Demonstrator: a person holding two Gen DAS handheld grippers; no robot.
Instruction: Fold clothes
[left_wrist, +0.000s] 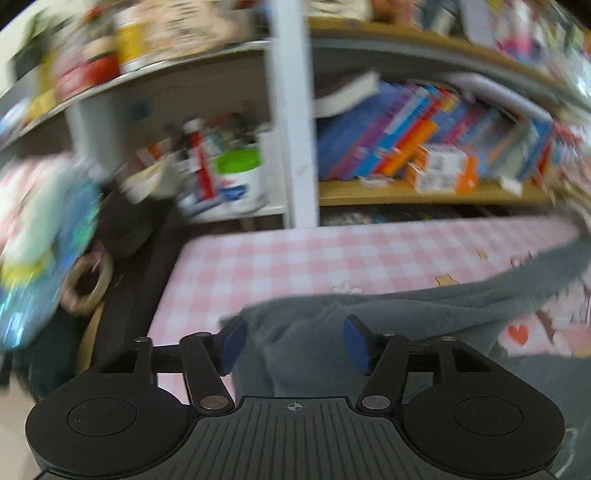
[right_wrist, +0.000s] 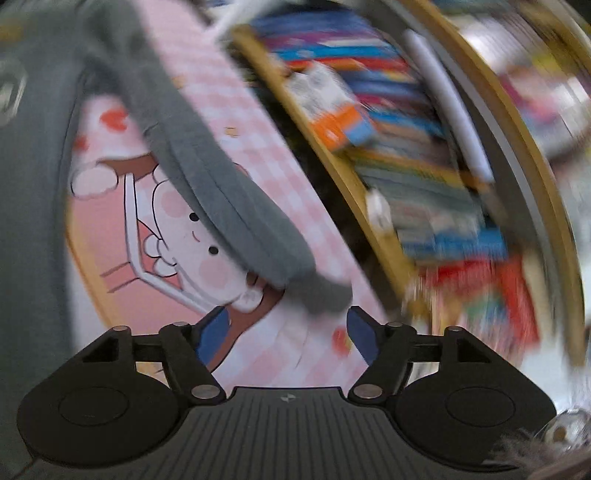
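grey sweatshirt (left_wrist: 369, 332) spread on pink checked tablecloth (left_wrist: 295, 258) | sleeve (right_wrist: 221, 192) runs lengthwise away from right gripper (right_wrist: 286, 332), cuff just ahead of its parted, empty jaws | left gripper (left_wrist: 295, 339) over garment edge, jaws apart, empty | both views motion-blurred

A table covered in a pink-and-white checked cloth (left_wrist: 295, 258) is carrying a grey garment (left_wrist: 388, 321), which is lying across the near right part of the surface. One grey sleeve (right_wrist: 221, 192) is stretching over a cartoon figure (right_wrist: 173, 236) printed on the cloth, toward the far edge.
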